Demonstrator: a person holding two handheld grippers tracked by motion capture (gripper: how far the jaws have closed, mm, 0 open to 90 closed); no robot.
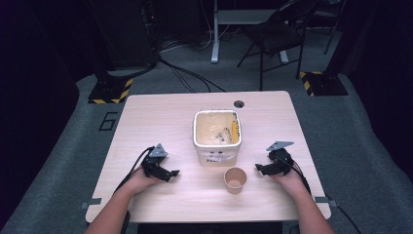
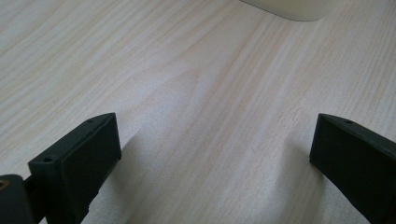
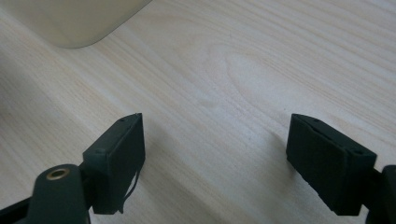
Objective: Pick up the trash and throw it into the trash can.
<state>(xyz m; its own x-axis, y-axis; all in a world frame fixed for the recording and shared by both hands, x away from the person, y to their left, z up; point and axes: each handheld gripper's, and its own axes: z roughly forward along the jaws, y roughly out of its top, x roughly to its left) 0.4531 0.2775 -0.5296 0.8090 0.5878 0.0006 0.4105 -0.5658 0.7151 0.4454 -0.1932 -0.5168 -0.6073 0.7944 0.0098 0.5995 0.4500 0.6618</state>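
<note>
Paper cup (image 1: 235,180) between two empty, parted grippers; perhaps a brush in tub (image 1: 217,132).

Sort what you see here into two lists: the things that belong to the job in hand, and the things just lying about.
In the job:
- paper cup, between the two hands
- white tub, behind the cup
- left tongs, open, nothing between them
- right tongs, open, nothing between them

Lying about:
- folding chair on the floor beyond the table
- cables on the carpet
</note>
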